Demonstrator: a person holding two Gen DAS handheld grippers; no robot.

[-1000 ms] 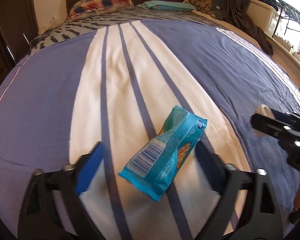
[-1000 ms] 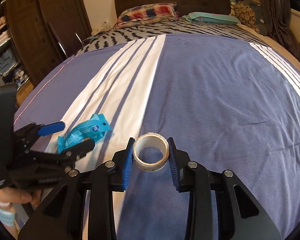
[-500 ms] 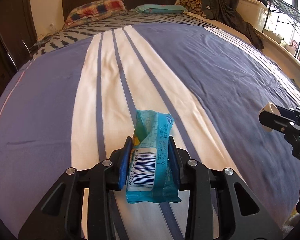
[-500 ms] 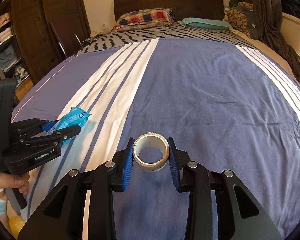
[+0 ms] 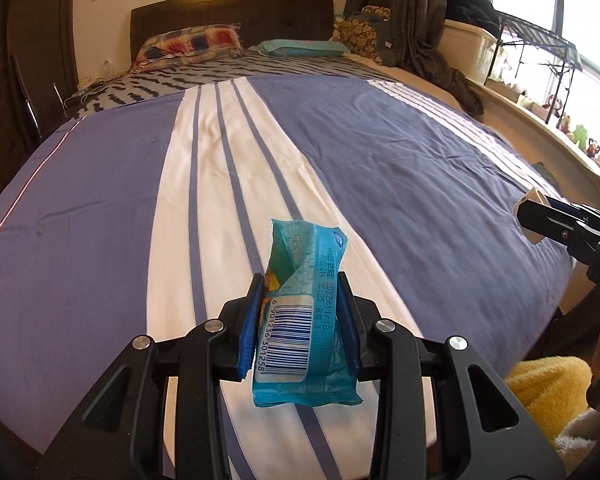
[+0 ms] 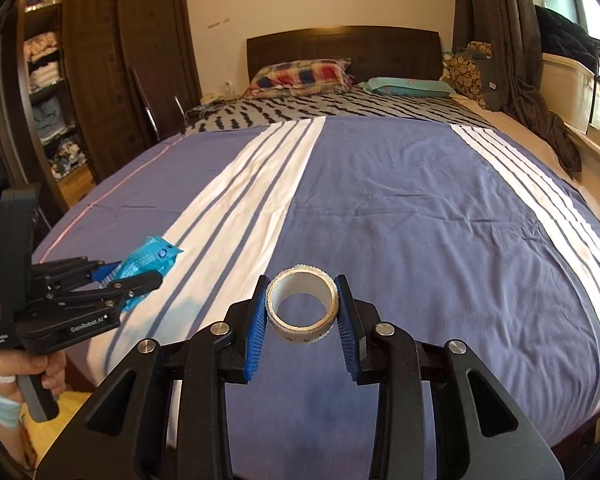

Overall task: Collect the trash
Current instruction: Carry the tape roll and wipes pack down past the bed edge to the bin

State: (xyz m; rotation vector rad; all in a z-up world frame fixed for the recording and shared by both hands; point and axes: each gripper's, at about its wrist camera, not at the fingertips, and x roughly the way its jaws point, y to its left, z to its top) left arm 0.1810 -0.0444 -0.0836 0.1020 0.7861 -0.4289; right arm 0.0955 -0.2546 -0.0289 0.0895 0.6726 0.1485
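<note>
Left gripper [image 5: 300,320] clamped on a teal wrapper [image 5: 306,320], blue pads pressing both long sides, barcode face toward the camera, printed date text running along its right edge. Wrapper is crumpled, stands up between the fingers with its upper end poking forward past the tips and its lower end hanging below the pads. It is held clear of the bed [image 5: 400,168], above the white band of the striped blue cover. From the right wrist view the same left gripper [image 6: 140,278] shows at the left edge, wrapper [image 6: 150,258] sticking out past its fingertips, off the cover near the bed's left edge; a hand [image 6: 32,372] grips its handle. Right gripper [image 6: 302,312] closed on a tape roll [image 6: 302,306], pads touching the roll on both sides, roll's hole facing the camera, nearly spent with little tape left on the core. Roll is held above the blue part of the cover, near the foot of the bed. In the left wrist view the right gripper [image 5: 530,220] enters from the right edge with the tape roll [image 5: 532,216] only partly seen at its tip. Far end of the bed: plaid pillow [image 6: 300,74] and teal pillow [image 6: 404,88] against a dark headboard [image 6: 340,46]. Dark wardrobe [image 6: 112,72] on the left wall, curtain [image 6: 496,32] on the right by the window. Yellow fabric [image 5: 544,396] low at right in the left wrist view, cannot tell what it is.
</note>
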